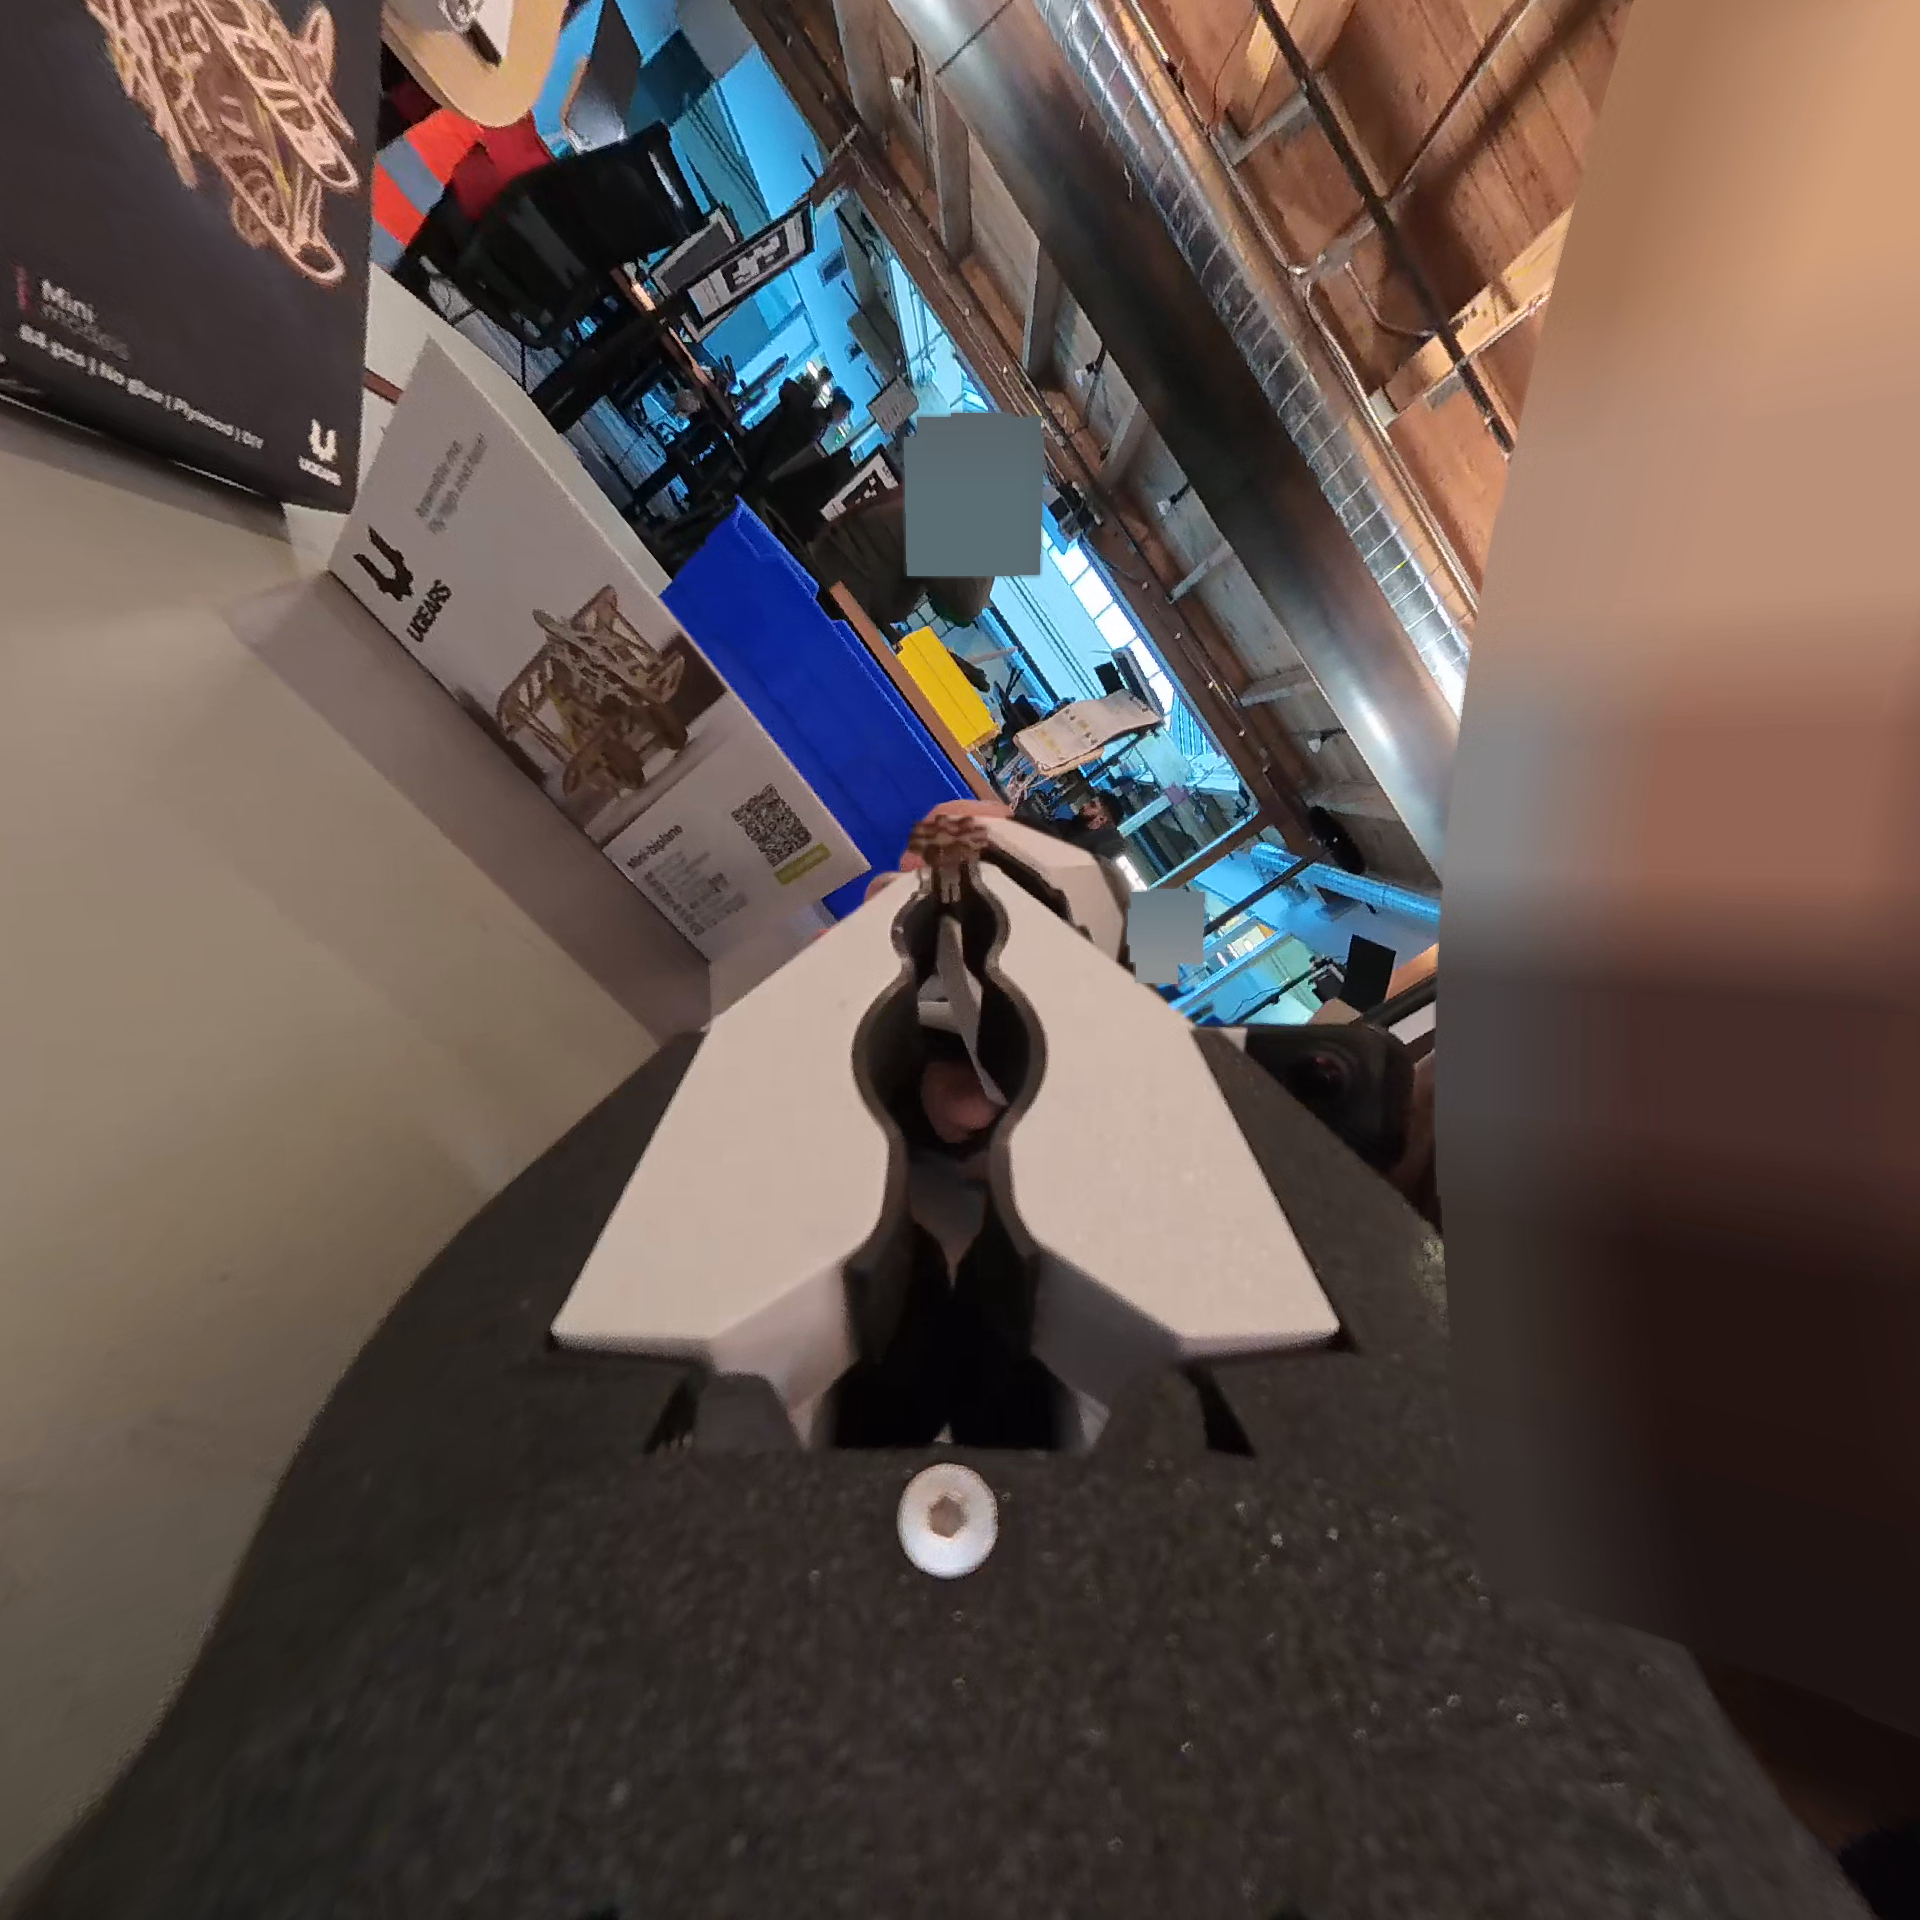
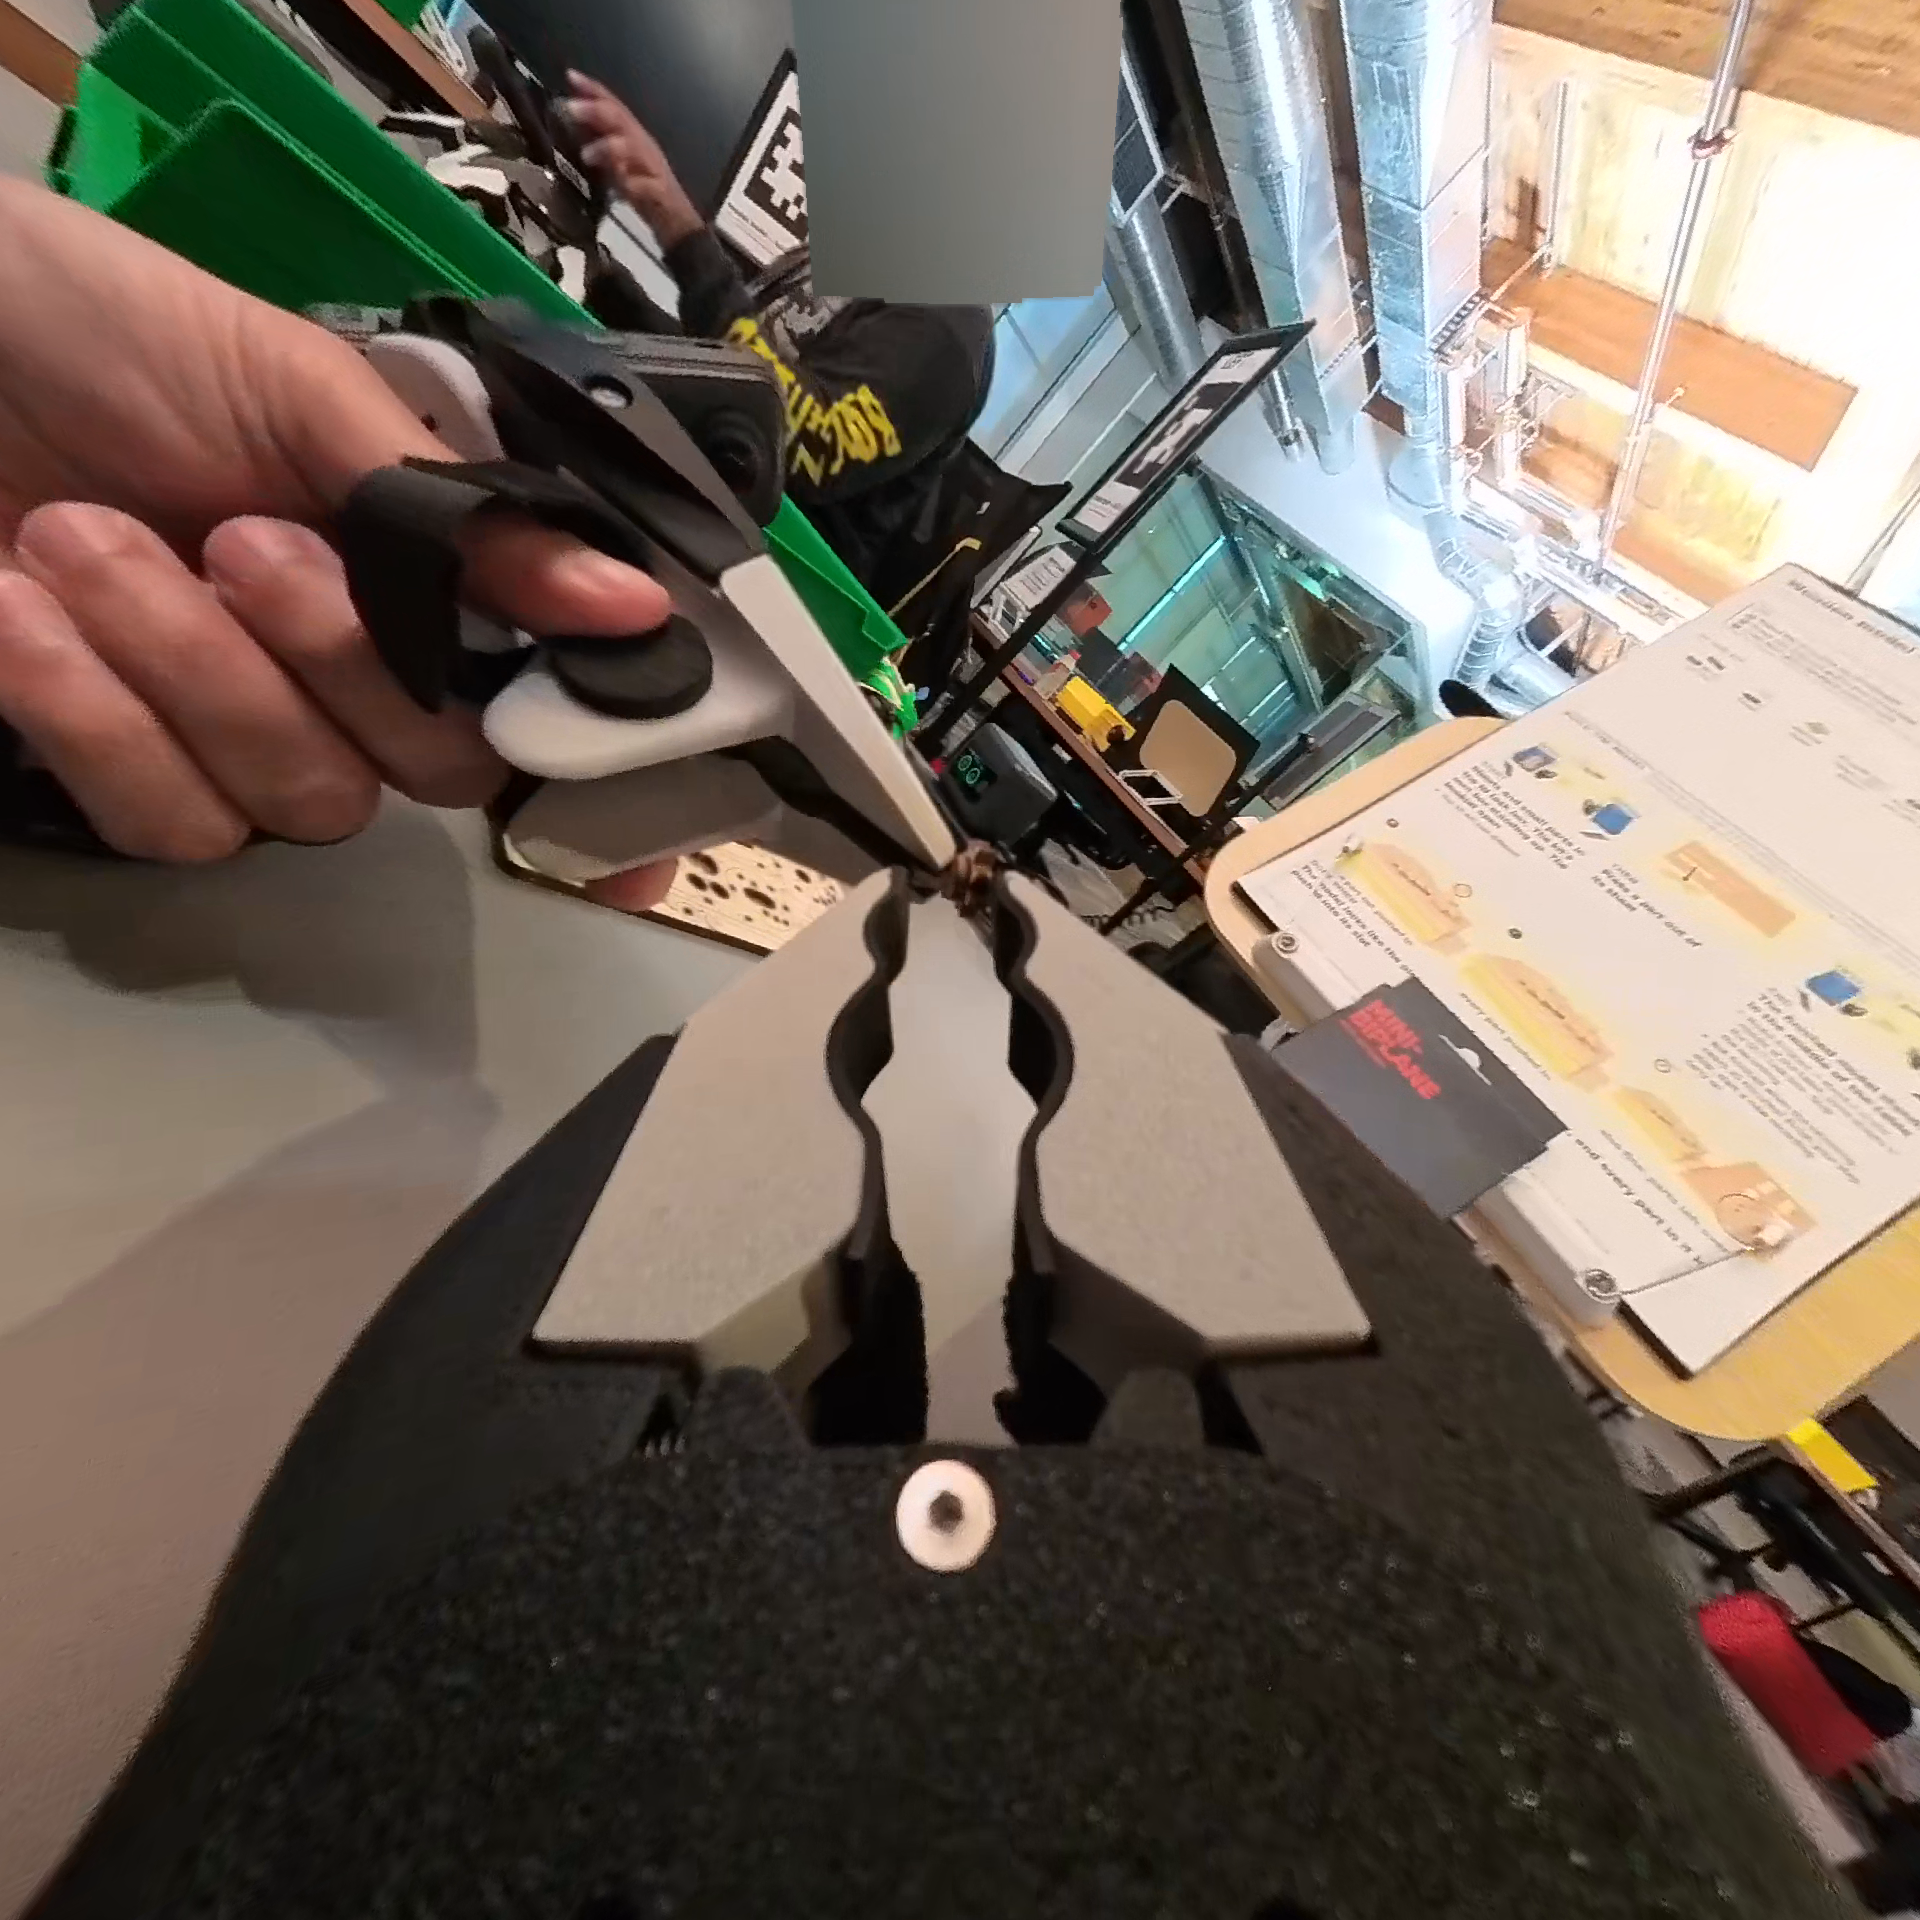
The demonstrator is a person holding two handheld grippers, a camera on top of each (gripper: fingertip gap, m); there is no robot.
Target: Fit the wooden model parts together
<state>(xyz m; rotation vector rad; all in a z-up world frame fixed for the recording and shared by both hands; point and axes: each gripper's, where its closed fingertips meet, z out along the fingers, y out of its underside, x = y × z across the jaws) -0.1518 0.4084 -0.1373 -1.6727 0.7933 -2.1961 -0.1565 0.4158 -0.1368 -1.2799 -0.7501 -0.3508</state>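
In the left wrist view my left gripper (image 1: 943,868) is shut on a small brown wooden part (image 1: 943,834) pinched at its tips. My right gripper (image 1: 1034,850) shows just behind that part, tip to tip with the left one. In the right wrist view my right gripper (image 2: 954,888) has its tips closed around a small dark wooden part (image 2: 971,871). The left gripper (image 2: 935,847), held by a hand (image 2: 177,499), comes in from the upper left and its tip touches the same spot. Both grippers are held up above the grey table (image 2: 208,1091).
A punched-out plywood sheet (image 2: 748,904) lies on the table behind the grippers. An instruction sheet on a wooden board (image 2: 1621,935) and a black card (image 2: 1423,1081) are at the right. Green bins (image 2: 260,218), a black kit box (image 1: 187,239), a white booklet (image 1: 561,665) and a blue bin (image 1: 821,675) stand nearby. Only a small space, under 4 cm, lies between the two pairs of fingers. The black card (image 2: 1423,1081) is about equally far from each gripper, around 30 cm.
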